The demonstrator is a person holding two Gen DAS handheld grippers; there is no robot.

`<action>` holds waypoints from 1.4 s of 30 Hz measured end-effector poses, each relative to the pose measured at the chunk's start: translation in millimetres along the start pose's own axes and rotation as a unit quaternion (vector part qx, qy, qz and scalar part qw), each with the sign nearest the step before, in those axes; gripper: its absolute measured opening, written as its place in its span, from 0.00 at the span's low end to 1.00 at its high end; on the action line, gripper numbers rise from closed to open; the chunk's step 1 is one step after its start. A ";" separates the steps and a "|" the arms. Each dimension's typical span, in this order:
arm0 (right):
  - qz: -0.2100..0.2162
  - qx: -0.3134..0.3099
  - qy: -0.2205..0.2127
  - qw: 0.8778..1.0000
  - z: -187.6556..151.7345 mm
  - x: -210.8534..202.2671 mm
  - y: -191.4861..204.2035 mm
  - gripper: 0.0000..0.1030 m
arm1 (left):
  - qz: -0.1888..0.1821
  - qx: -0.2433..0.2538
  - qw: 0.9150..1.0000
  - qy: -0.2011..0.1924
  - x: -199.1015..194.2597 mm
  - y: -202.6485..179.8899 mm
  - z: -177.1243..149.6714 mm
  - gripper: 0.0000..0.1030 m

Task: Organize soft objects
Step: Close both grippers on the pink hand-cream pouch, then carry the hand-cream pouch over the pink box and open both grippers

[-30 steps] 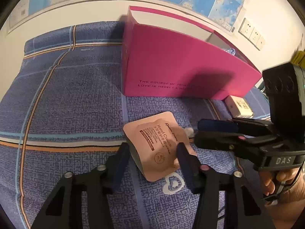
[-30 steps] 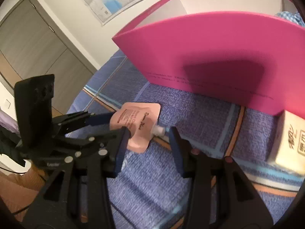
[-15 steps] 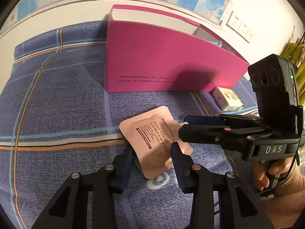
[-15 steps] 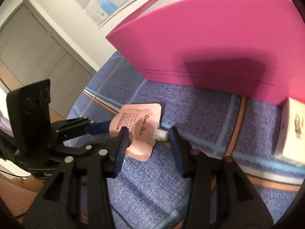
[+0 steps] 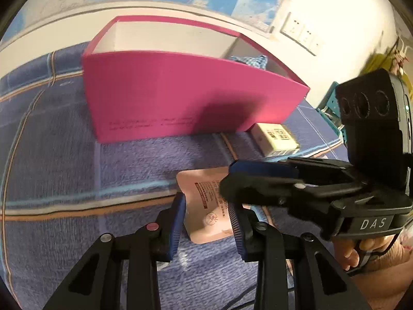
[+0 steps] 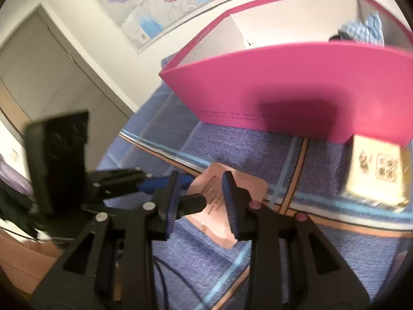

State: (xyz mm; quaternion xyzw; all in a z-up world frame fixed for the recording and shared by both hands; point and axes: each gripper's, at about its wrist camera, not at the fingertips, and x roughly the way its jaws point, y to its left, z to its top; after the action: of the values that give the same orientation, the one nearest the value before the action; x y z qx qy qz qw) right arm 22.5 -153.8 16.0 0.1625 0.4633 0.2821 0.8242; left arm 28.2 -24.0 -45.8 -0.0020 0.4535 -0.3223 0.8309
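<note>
A: Largest item?
B: Pink box, far; blue plaid bedspread beneath.
A: Smallest?
B: Hand-cream pouch, near centre: light, soft, probably slippery; grip its flat edge. Left tongs straddle it; right tongs likewise, both apart.

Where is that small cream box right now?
The cream box lies on the blue blanket against the pink box's right corner, beyond the pink pouch.
</note>
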 end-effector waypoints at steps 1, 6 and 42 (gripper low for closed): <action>-0.002 -0.006 0.004 1.000 0.2 0.3 1.3 0.35 | 0.002 0.000 1.000 0.003 1.5 0.6 -0.2 0.33; -0.030 0.025 -0.008 0.999 -2.0 -12.7 -18.5 0.35 | 0.004 -0.011 1.000 0.027 6.4 12.6 -6.3 0.34; -0.046 -0.020 -0.088 0.995 43.4 -71.2 7.1 0.36 | 0.014 0.033 0.995 -0.092 -53.1 -12.3 96.2 0.36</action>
State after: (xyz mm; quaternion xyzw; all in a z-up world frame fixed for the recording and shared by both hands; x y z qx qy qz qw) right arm 28.0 -192.3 90.1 0.1486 0.3899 0.2381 0.8771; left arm 74.0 -33.0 54.3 0.0016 0.3645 -0.3240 0.8730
